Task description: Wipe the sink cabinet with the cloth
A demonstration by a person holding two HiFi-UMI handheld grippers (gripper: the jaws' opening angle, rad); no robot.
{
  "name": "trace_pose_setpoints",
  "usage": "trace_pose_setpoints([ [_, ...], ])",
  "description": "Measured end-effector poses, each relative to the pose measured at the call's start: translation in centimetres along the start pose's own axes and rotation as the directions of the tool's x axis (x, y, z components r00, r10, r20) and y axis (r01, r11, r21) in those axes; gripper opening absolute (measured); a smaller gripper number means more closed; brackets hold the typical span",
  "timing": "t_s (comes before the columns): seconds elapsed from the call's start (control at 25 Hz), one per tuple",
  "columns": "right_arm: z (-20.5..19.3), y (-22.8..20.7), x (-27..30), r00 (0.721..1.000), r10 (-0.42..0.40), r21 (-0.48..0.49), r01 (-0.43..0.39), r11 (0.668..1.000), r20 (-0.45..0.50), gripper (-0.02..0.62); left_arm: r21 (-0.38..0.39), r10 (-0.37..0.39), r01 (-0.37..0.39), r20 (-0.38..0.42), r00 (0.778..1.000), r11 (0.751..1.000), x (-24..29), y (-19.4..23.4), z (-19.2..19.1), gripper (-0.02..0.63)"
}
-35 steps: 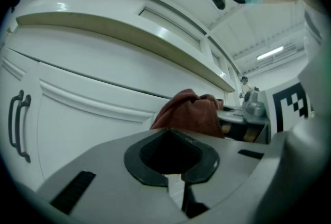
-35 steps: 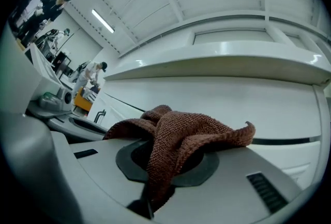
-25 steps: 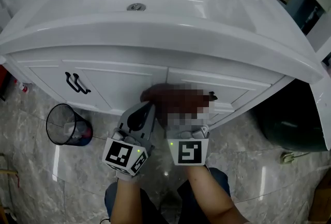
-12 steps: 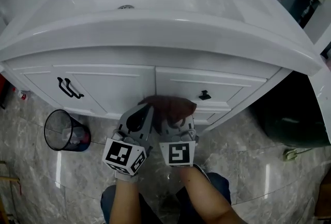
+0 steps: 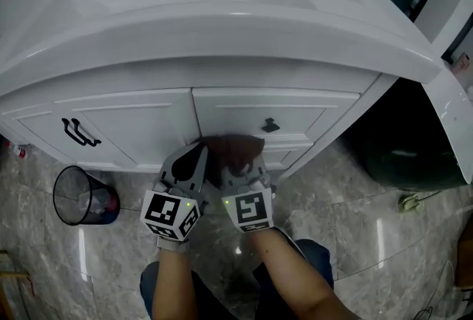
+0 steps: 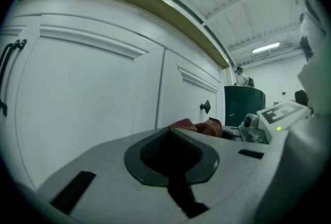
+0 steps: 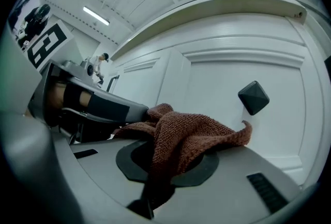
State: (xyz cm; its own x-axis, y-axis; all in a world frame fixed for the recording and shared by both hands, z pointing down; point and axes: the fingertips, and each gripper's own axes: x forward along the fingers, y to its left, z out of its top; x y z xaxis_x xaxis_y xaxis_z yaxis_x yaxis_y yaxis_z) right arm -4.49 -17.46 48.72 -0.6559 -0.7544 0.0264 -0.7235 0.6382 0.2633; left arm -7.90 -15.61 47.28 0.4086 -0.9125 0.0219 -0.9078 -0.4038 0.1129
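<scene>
The white sink cabinet fills the upper head view. A brown knitted cloth is pressed against its front, just below and left of the black drawer knob. My right gripper is shut on the cloth, which bunches over its jaws close to the knob. My left gripper sits beside it on the left, jaws shut with nothing in them, pointing at the door panel. The cloth shows to its right.
A black bar handle is on the left door. A mesh waste bin stands on the marble floor at the left. A dark green bin stands right of the cabinet. The white basin top overhangs the doors.
The cloth and my right gripper have slid down and left on the cabinet front, from level with the knob to below it. The left gripper kept alongside.
</scene>
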Motion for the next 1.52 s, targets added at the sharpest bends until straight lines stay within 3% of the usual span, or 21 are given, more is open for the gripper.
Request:
trace_pose_setpoints([
  [0.44, -1.8, -6.6, -3.8, 0.99, -0.126, 0.09, 0.131, 0.987, -0.061, 0.058, 0.03, -0.104, 0.105, -0.021, 0.994, 0.994, 3.1, -4.0, -1.0, 0.011],
  [0.72, -3.3, -11.1, -6.4, 0.964, -0.242, 0.147, 0.257, 0.955, -0.109, 0.058, -0.013, -0.115, 0.115, 0.003, 0.993, 0.993, 3.7, -4.2, -0.9, 0.011],
  [1.04, -4.2, -15.9, -9.4, 0.913, -0.381, 0.134, 0.4, 0.907, -0.146, 0.058, 0.002, -0.163, 0.163, -0.001, 0.987, 0.987, 4.9, -6.2, -1.1, 0.011],
  [1.36, -4.6, -17.8, -10.9, 0.881, -0.441, 0.12, 0.463, 0.878, -0.168, 0.058, 0.017, -0.23, 0.23, -0.017, 0.973, 0.973, 6.2, -9.1, -1.6, 0.011],
  [1.52, -3.7, -19.6, -12.6, 0.827, -0.542, 0.12, 0.559, 0.82, -0.15, 0.058, 0.029, -0.252, 0.253, -0.025, 0.967, 0.967, 6.2, -9.9, -1.9, 0.011],
])
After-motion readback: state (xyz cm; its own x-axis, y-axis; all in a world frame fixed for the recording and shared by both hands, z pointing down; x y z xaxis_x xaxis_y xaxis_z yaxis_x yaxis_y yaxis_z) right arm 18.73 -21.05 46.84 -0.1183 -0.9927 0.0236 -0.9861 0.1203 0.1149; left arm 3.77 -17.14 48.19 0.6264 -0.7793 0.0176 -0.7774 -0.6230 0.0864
